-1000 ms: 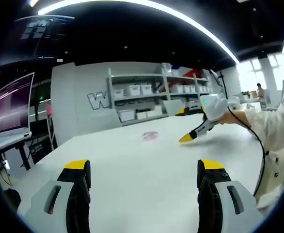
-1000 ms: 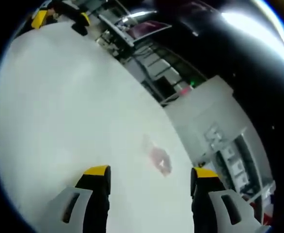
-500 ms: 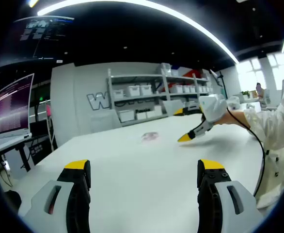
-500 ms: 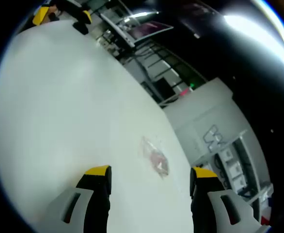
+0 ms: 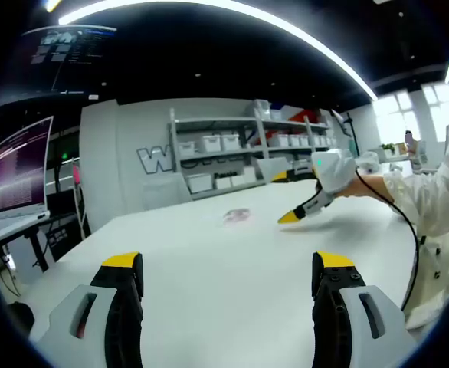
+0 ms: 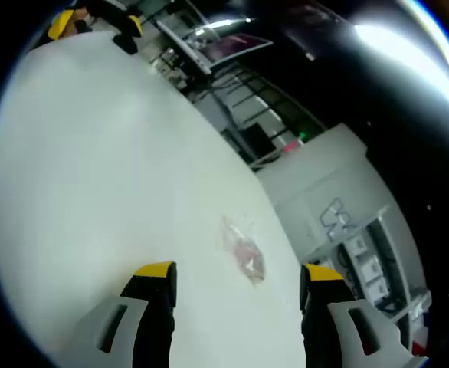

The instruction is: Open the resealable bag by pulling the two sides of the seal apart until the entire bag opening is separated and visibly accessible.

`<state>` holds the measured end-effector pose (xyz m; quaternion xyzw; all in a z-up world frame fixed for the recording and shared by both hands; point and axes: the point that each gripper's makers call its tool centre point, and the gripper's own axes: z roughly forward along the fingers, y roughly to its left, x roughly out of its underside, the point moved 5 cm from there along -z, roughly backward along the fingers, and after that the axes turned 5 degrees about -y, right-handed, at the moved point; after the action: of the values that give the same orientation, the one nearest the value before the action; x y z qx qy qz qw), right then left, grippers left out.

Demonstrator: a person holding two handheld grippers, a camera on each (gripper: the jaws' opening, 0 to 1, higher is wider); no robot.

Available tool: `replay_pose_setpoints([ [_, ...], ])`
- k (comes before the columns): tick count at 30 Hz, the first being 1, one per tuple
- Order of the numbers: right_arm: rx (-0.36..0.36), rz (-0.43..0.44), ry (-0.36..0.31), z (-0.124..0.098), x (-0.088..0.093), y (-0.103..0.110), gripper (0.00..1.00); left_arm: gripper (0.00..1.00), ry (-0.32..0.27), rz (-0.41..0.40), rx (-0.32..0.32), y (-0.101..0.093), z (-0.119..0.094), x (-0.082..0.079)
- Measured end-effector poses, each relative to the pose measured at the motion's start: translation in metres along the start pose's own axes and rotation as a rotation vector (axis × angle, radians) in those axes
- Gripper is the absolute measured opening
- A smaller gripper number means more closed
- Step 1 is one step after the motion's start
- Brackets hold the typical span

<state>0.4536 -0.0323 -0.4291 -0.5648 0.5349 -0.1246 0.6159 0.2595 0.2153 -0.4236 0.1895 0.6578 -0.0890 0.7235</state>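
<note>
Both yellow-tipped left tongs (image 5: 228, 276) and right tongs (image 6: 236, 285) gape wide and empty above the white surface (image 5: 209, 261), where the small clear resealable plastic bag (image 6: 242, 249) lies flat near its far edge, just ahead of the right tongs.

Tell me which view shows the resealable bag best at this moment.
The right gripper view: the resealable bag lies flat on the white table just ahead of the right tool, between its open jaws, so its clear film and pinkish contents show. In the left gripper view it is a small distant patch.
</note>
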Motion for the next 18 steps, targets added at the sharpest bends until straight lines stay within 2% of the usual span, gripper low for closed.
replay_pose_setpoints([
  [18,-0.010,-0.019,-0.005,0.0080,-0.0033,0.0000,0.64,0.90,0.000,-0.003,-0.007,0.0018,-0.0010,0.0003],
])
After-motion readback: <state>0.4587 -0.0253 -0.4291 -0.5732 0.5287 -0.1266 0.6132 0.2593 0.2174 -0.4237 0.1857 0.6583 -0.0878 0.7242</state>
